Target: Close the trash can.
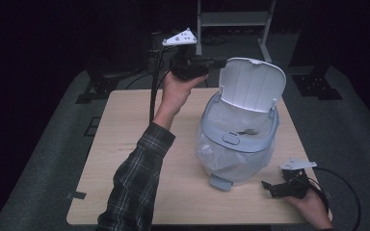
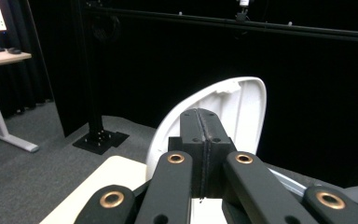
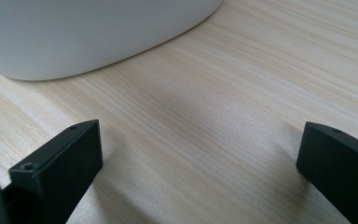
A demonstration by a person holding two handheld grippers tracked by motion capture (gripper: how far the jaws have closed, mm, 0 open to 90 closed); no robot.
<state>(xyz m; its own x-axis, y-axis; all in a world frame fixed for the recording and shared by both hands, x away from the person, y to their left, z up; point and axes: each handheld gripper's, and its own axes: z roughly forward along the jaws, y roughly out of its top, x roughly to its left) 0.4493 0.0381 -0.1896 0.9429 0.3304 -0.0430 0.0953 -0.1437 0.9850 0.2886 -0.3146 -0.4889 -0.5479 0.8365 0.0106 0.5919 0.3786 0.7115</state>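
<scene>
Bin (image 1: 236,144), white with a grey-blue rim and a clear liner, stands on the table (image 1: 125,144) toward its right edge, lid (image 1: 253,84) tipped up and open at the far side. Something small and dark lies inside on the liner, too dim to identify. The left gripper (image 1: 220,63), held up above the table's far edge, has its jaws clenched together just beside the lid's rim, touching or not I cannot tell. The right gripper (image 1: 268,187) rests near the table's near right corner, jaws spread wide over bare wood, its hand (image 1: 313,204) partly cut off by the frame.
</scene>
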